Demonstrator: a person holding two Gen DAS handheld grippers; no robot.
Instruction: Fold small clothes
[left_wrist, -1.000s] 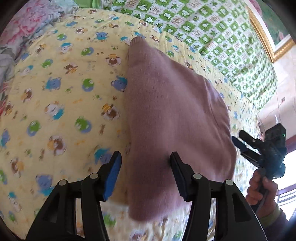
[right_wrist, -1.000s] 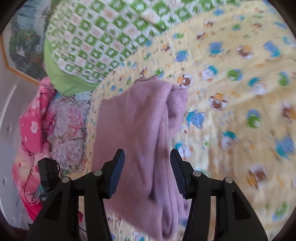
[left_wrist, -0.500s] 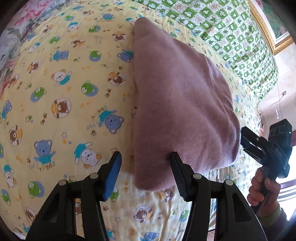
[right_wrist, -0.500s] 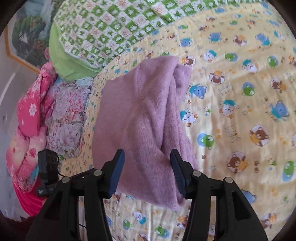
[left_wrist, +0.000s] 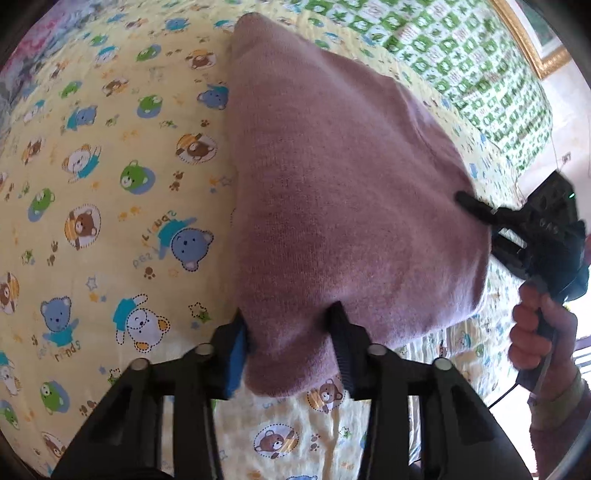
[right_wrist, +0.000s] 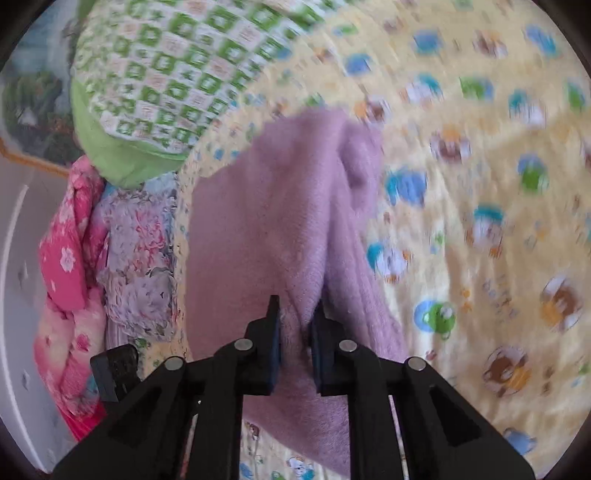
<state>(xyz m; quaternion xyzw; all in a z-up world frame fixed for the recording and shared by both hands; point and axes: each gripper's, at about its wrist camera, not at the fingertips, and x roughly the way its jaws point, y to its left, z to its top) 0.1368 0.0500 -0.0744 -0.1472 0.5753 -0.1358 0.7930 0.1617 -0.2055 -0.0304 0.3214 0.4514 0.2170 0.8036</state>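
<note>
A folded mauve knitted garment (left_wrist: 332, 177) lies on the yellow bear-print quilt (left_wrist: 110, 192). In the left wrist view my left gripper (left_wrist: 288, 321) has its jaws closing on the garment's near corner, and both pads touch the bunched fabric. At the garment's right edge is my right gripper (left_wrist: 476, 212), held by a hand (left_wrist: 535, 332). In the right wrist view, which is blurred, the right gripper (right_wrist: 295, 314) has its jaws closing to a narrow gap. It pinches a ridge of the same garment (right_wrist: 266, 221) between its pads.
A green checked blanket (left_wrist: 480, 55) covers the far end of the bed, below a gold picture frame (left_wrist: 535, 55). Pink and floral bedding (right_wrist: 66, 258) is piled beside the quilt, next to a white wall. The quilt (right_wrist: 480, 221) stretches away on the garment's other side.
Both grippers have come down onto the garment's near edge and narrowed from wide open. The right one now pinches a fold, and the left one grips the corner.
</note>
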